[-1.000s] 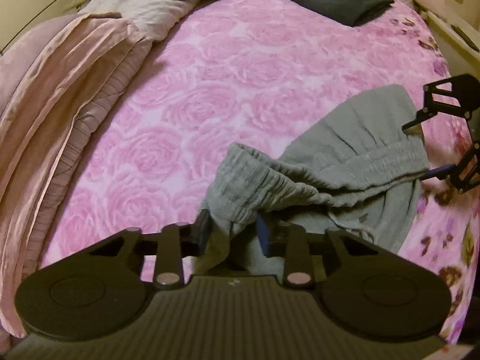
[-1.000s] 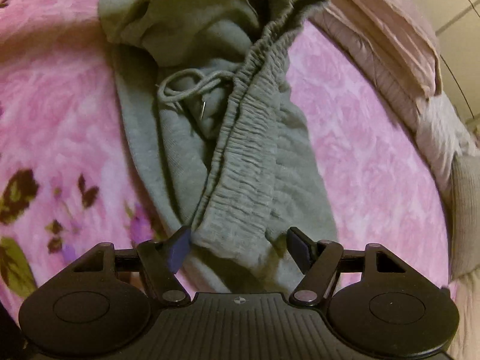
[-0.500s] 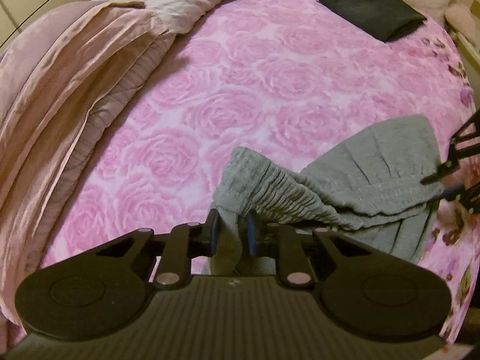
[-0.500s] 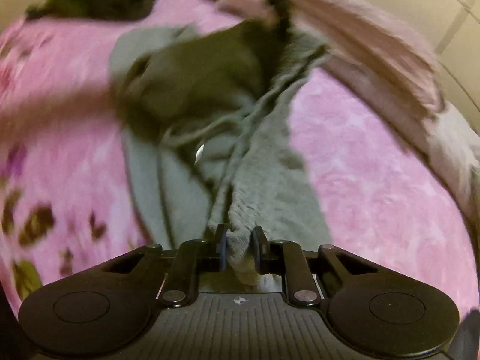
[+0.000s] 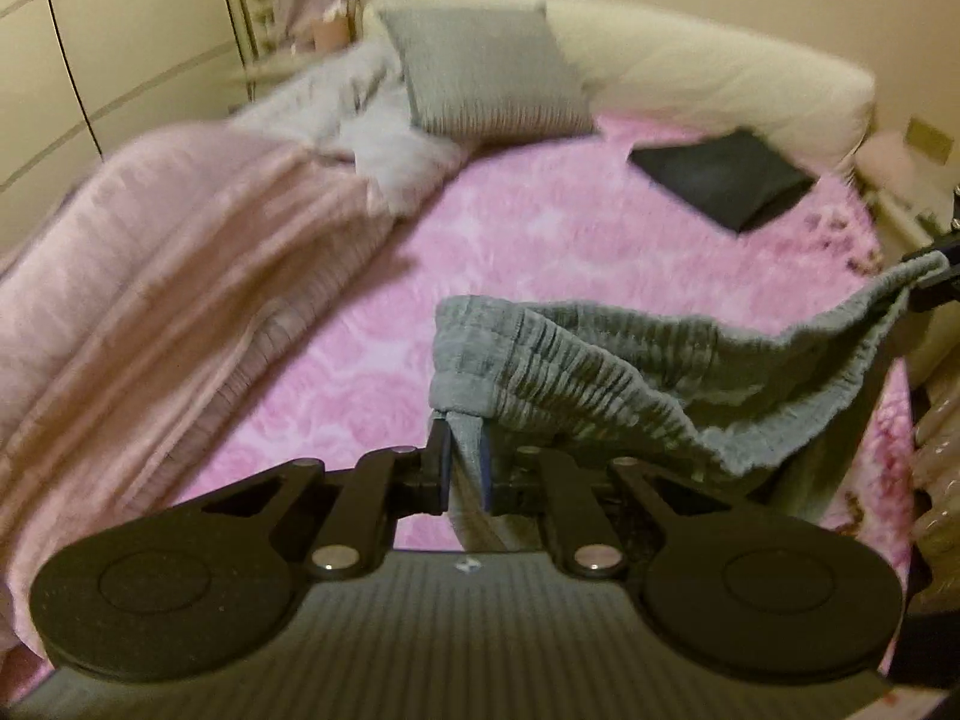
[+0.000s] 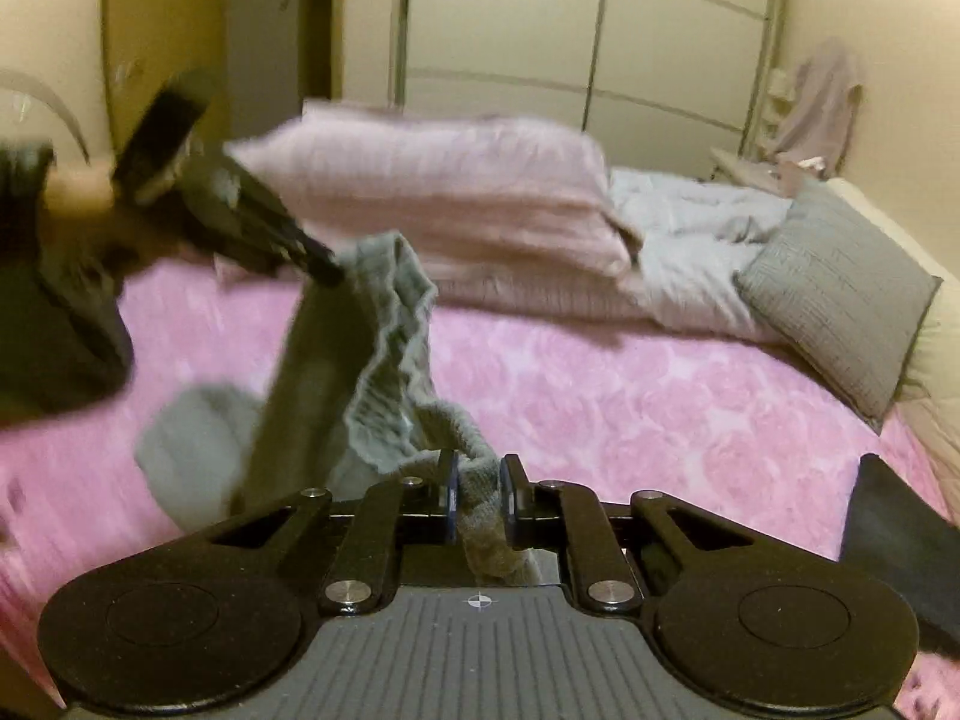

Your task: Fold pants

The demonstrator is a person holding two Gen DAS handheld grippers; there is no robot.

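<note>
Over a pink rose-print bedspread (image 5: 540, 252), the left gripper (image 5: 465, 459) pinches one end of the grey pants (image 5: 600, 372) at the waistband, jaws nearly closed on cloth; the right gripper (image 6: 477, 495) clamps the other end, likely to shake them flat. The waistband sags left to right between them, legs hanging toward the bed.

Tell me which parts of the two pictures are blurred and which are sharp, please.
Left wrist view: the left gripper is sharp, but the bed cover and grey pillow are smeared by motion, and the fisheye lens bends the bed's edges. Right wrist view: the right gripper is sharp, the far left side is heavily blurred, and the pants are soft. Both have warm, dim light.
</note>
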